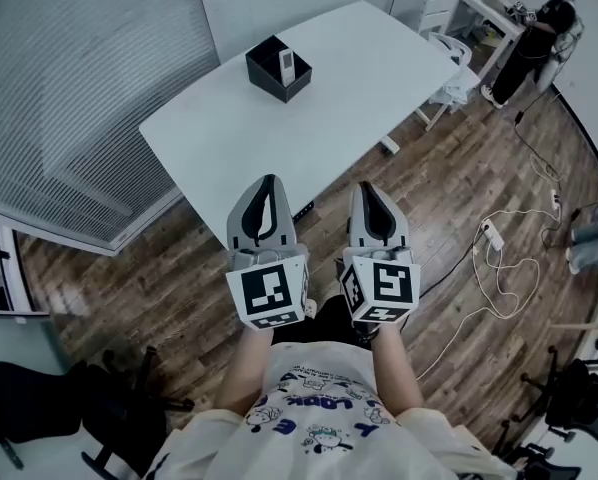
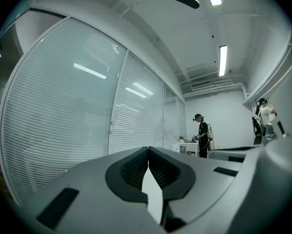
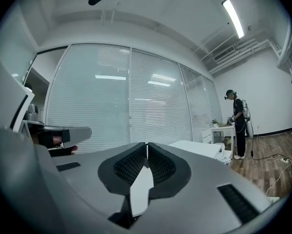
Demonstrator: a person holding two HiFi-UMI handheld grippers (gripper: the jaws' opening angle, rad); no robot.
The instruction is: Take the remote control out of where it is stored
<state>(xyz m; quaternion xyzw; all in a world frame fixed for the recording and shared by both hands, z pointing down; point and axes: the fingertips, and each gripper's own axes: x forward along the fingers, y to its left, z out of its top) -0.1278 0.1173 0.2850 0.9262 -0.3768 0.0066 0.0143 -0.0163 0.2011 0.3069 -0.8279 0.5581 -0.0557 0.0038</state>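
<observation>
A white remote control (image 1: 288, 64) stands upright in a black open box (image 1: 278, 69) near the far side of the white table (image 1: 309, 98). My left gripper (image 1: 269, 181) and my right gripper (image 1: 365, 188) are held side by side in front of my chest, just short of the table's near edge and well apart from the box. Both are shut with their tips touching and nothing between them. The left gripper (image 2: 148, 149) shows closed jaws in the left gripper view, and the right gripper (image 3: 147, 145) shows the same in the right gripper view. Neither gripper view shows the box.
Blinds cover the glass wall (image 1: 69, 78) at the left. A person (image 1: 539, 28) stands by a small white desk (image 1: 479, 8) at the far right. Cables and a power strip (image 1: 491, 235) lie on the wood floor. Dark chairs (image 1: 39, 408) sit at the lower left.
</observation>
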